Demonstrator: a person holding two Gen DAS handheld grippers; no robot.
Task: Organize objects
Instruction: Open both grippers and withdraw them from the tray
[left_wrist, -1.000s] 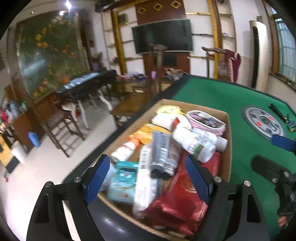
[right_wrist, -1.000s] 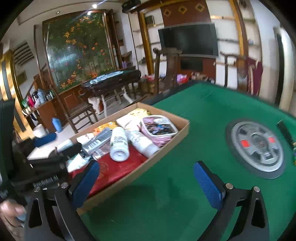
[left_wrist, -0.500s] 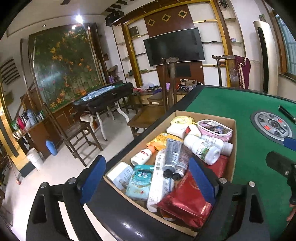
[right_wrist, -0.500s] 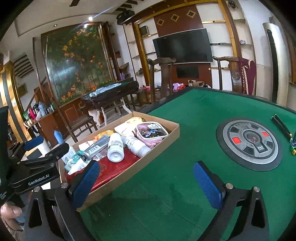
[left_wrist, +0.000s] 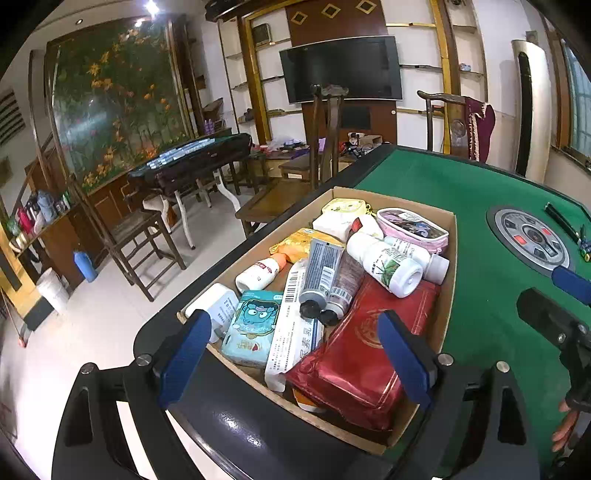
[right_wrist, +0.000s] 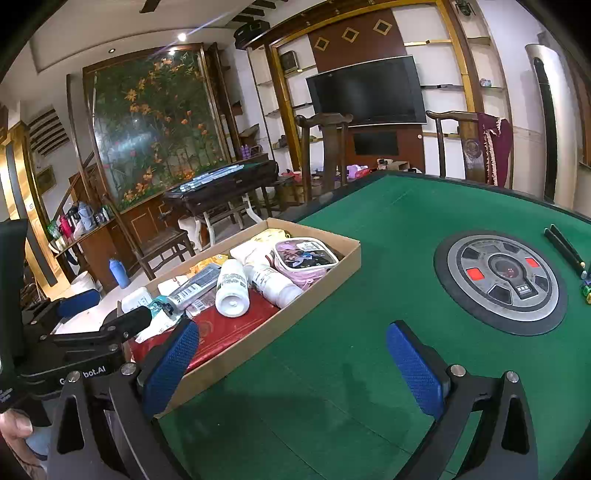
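Observation:
A shallow cardboard box (left_wrist: 448, 280) sits at the left edge of a green felt table (left_wrist: 480, 206). It holds a red foil pouch (left_wrist: 362, 354), white bottles (left_wrist: 384, 264), grey tubes (left_wrist: 321, 269), a teal packet (left_wrist: 251, 325), a pink pouch (left_wrist: 413, 227) and several other items. My left gripper (left_wrist: 295, 354) is open and empty, just in front of the box's near end. My right gripper (right_wrist: 295, 362) is open and empty above the felt, right of the box (right_wrist: 317, 291). The white bottles (right_wrist: 232, 284) and pink pouch (right_wrist: 304, 256) show there too.
A round grey control panel (right_wrist: 502, 280) is set in the table's middle. Dark sticks (right_wrist: 563, 245) and small coloured pieces (right_wrist: 585, 288) lie at the far right. Wooden chairs (left_wrist: 325, 147) stand past the table's far edge. Another table (left_wrist: 192, 162) stands on the floor to the left.
Both grippers have pulled back and risen a little, so the box looks farther away. The jaws stay open and nothing in the box has moved.

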